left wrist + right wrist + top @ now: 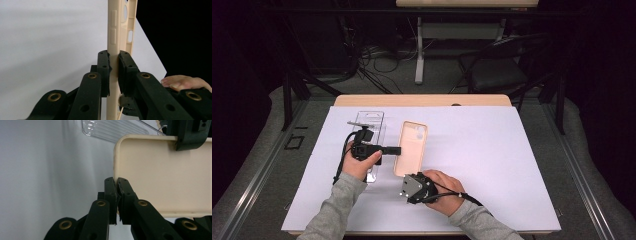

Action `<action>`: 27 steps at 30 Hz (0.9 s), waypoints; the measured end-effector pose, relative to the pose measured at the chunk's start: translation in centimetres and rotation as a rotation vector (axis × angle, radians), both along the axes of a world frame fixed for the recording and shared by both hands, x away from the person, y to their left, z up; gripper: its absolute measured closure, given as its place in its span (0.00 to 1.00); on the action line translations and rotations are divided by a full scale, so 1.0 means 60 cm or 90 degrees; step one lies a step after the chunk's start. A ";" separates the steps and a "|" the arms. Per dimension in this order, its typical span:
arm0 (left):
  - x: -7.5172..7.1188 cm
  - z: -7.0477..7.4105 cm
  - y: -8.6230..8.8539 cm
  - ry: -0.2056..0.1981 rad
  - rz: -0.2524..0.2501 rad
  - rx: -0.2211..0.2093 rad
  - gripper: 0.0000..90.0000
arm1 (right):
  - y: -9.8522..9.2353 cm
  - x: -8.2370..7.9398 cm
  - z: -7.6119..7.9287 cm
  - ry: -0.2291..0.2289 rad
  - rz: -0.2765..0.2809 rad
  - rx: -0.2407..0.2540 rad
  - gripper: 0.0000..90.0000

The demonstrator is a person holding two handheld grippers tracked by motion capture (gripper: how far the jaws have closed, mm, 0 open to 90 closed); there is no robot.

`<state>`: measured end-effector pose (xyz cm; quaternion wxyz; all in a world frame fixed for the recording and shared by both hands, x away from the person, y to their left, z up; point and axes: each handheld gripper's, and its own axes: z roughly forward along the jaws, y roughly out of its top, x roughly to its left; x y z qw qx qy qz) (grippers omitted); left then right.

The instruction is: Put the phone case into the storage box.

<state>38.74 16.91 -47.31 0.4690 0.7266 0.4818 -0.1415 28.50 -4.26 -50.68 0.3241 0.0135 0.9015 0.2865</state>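
Left tool (113,66): jaws pressed onto the left long wall of a beige phone case (117,30), pinching that wall between the pads, as the left gripper view shows edge-on. Right tool (117,186): jaws closed on the rim at the near end of the same phone case (162,177), close to its near left corner; in the high view this tool (408,182) comes in from the near edge of the counter, while the left tool (398,150) reaches across from the left. The phone case (412,145) lies open side up on the white sheet (492,150) covering the counter, left of centre, camera opening toward the far edge. Just to its left lies a clear plastic package (371,120), apart from the case. Judged progress: the case is out of its package and gripped by both tools; it appears not yet lifted. What remains, probably, is to raise, turn or move it; no phone is visible on the counter.
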 end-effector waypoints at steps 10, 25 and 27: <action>-0.001 0.000 0.000 -0.002 -0.001 -0.001 0.90 | 0.000 0.001 0.000 0.003 -0.005 0.002 0.96; 0.001 -0.001 0.004 -0.005 0.010 -0.005 0.90 | 0.001 -0.001 0.000 0.005 -0.016 0.020 0.86; 0.001 -0.001 0.006 -0.007 0.011 -0.004 0.90 | 0.000 0.000 0.001 0.000 -0.016 0.021 0.81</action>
